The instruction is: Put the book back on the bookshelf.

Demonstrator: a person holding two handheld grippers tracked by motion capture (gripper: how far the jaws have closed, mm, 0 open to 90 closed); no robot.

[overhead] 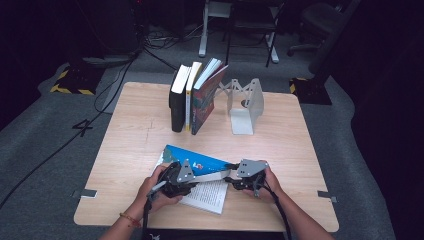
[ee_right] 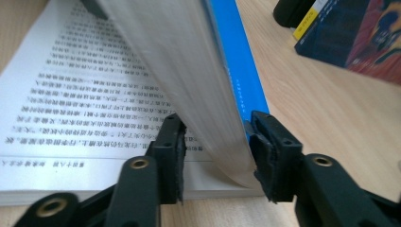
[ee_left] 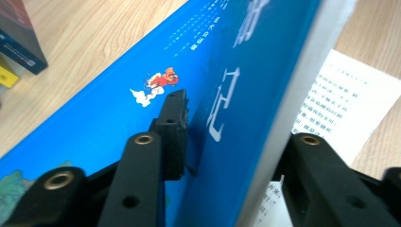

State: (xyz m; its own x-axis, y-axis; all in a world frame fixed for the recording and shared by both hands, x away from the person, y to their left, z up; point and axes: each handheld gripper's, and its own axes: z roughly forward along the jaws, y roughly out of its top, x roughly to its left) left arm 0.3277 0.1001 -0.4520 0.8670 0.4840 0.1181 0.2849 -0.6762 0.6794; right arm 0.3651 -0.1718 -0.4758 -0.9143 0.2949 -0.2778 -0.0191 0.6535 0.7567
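Both the left gripper (overhead: 176, 176) and the right gripper (overhead: 247, 176) pinch the raised front half of an open blue-covered book (overhead: 196, 161) near the bench (overhead: 130, 125) edge.

The open book (overhead: 200, 167) is showing a bright blue cover with white characters and a small red-and-white figure, its white pages carrying black print. Beyond it, the wooden table (overhead: 135, 135) is showing pale tan grain.

Lit table, dark surroundings, blurred close-ups
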